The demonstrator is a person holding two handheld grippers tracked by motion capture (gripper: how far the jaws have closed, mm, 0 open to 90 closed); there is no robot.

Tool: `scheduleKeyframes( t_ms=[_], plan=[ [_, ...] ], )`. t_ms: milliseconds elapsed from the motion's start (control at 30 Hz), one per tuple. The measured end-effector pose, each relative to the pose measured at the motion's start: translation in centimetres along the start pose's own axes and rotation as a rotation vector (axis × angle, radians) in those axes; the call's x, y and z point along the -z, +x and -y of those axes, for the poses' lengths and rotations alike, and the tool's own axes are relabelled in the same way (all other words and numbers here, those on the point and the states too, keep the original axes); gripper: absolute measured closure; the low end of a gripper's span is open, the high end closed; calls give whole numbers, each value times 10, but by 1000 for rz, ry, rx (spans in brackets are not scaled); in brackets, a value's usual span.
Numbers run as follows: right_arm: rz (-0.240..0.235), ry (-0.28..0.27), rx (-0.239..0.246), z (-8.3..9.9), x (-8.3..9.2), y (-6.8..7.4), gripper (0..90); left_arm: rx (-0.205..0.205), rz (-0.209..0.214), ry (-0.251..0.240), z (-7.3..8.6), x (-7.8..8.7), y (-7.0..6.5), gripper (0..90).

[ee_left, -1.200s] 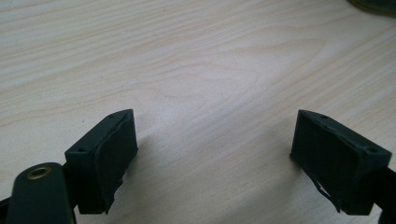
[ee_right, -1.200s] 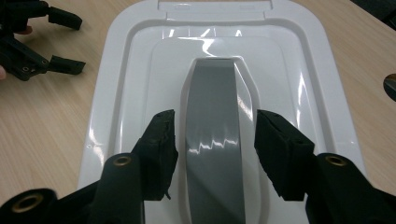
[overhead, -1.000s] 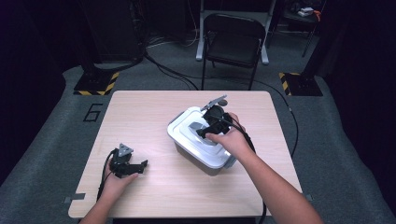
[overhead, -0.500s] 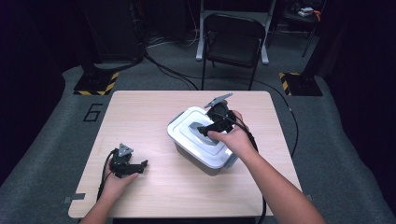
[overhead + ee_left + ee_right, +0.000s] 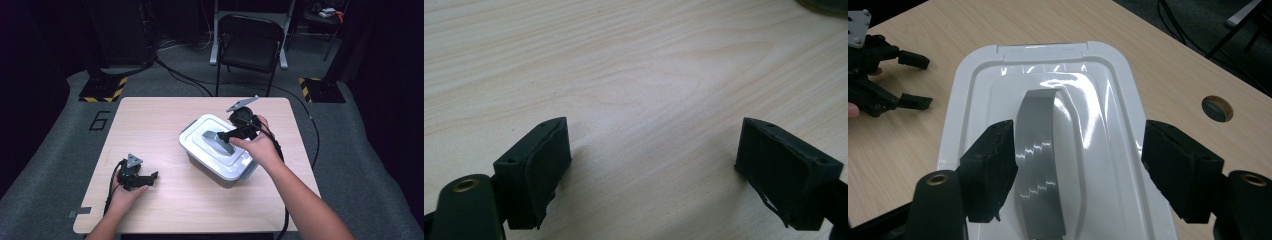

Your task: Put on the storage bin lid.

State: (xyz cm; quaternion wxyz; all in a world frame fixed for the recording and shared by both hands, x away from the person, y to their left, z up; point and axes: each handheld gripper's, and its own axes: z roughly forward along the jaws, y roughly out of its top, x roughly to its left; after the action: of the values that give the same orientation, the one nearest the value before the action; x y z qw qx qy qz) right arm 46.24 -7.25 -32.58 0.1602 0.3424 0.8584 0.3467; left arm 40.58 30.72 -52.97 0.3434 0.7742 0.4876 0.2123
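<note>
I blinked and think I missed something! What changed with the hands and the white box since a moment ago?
The right tool has just been opening its jaws and has lifted a little off the lid's grey handle. The handle sits between the jaws, but the pads do not press on it. The white box with its lid on, the left tool with its jaws open, and the table stayed as they were.

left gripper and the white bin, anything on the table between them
Nothing: in the high view, bare wooden table separates the left gripper from the white bin.
</note>
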Motion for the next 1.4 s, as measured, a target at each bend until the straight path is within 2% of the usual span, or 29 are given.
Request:
scheduleKeyframes(
  t_ms=[133, 167, 233, 300, 833, 1000, 1400],
  plan=[
    [10, -17, -3, 2, 8, -5, 295, 3, -1, 1, 0, 0, 0, 141],
    [14, -14, -21, 2, 10, -5, 296, 2, -1, 0, 0, 0, 0, 141],
    [20, -26, -10, 4, 13, -9, 296, 1, -2, -3, 0, 0, 0, 141],
    [27, -20, -27, 5, 16, -11, 296, 0, -1, -3, 0, 0, 0, 141],
    [92, -43, -58, 17, 39, -32, 297, 2, 0, 1, 0, 0, 0, 141],
    [110, -48, -67, 24, 45, -39, 297, 1, -2, -3, 0, 0, 0, 141],
    [160, -37, -127, 45, 56, -54, 299, 0, 0, -2, 0, 0, 0, 141]
  ],
)
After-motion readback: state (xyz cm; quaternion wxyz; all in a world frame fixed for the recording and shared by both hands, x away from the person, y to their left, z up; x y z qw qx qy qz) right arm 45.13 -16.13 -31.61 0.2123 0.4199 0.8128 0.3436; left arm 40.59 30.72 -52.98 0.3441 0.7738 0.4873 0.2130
